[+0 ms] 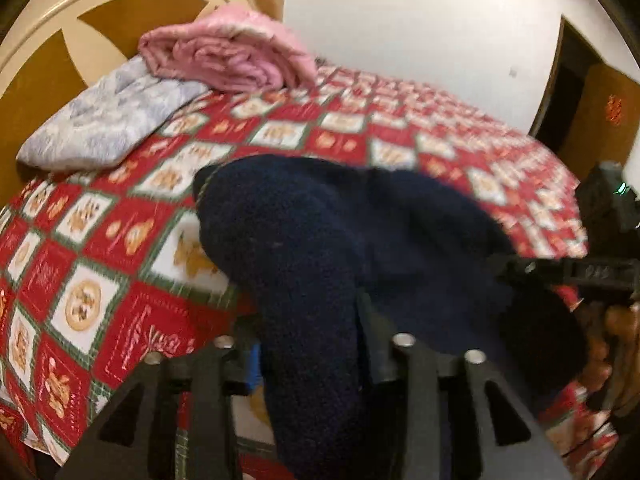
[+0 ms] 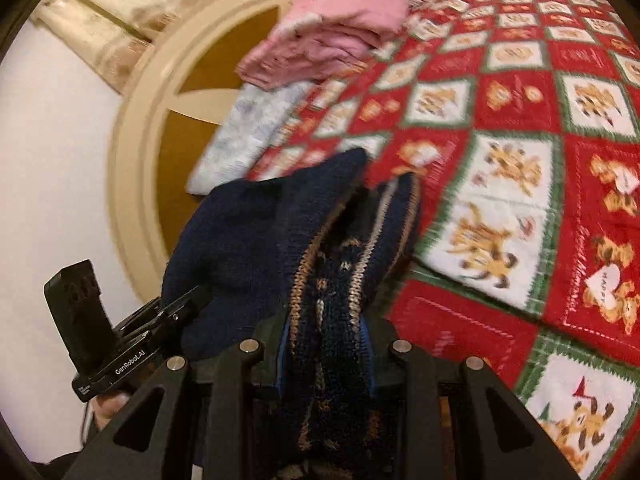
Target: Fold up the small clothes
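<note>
A dark navy knit garment [image 1: 340,240] with tan striped trim hangs between both grippers above the bed. My left gripper [image 1: 316,344] is shut on one thick fold of it; the fingertips are buried in the cloth. My right gripper [image 2: 326,340] is shut on the striped edge of the same garment [image 2: 332,280], which bunches up in front of the camera. The right gripper shows at the right edge of the left wrist view [image 1: 580,276], and the left gripper shows at the lower left of the right wrist view [image 2: 132,344].
The bed is covered by a red, white and green teddy-bear quilt [image 1: 120,240]. A folded pink cloth [image 1: 228,52] lies on a grey-blue folded cloth [image 1: 108,120] by the cream headboard [image 1: 60,12]. A white wall stands behind.
</note>
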`<move>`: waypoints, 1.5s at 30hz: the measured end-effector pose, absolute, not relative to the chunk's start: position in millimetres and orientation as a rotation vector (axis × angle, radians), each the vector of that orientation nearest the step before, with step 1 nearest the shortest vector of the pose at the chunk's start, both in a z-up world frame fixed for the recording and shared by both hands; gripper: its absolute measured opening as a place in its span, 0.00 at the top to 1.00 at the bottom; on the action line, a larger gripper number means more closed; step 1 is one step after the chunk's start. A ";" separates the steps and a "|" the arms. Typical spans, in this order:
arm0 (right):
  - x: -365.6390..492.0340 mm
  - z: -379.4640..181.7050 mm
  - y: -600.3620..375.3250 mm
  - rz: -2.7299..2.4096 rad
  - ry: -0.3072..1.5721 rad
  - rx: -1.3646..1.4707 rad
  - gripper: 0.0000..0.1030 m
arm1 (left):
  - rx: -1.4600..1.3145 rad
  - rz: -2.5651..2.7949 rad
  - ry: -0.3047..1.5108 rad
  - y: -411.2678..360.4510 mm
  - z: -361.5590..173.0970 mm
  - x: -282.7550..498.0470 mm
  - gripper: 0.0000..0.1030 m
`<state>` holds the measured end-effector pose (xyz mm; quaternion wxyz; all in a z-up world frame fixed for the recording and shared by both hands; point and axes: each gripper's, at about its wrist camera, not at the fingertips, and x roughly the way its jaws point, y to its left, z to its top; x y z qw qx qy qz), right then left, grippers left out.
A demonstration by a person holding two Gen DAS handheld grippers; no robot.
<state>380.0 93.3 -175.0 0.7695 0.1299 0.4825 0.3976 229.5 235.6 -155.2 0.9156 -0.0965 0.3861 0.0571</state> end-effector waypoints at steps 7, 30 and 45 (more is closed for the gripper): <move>387.9 -186.4 74.7 0.785 1.069 0.251 0.42 | -0.328 0.165 0.705 248.9 -154.4 186.4 0.27; 154.3 -32.7 7.5 0.555 0.586 0.012 0.41 | -0.260 0.235 0.422 193.2 -33.5 55.2 0.13; 97.4 1.0 23.9 0.555 0.477 -0.097 0.41 | -0.233 0.227 0.370 182.4 -17.6 42.5 0.04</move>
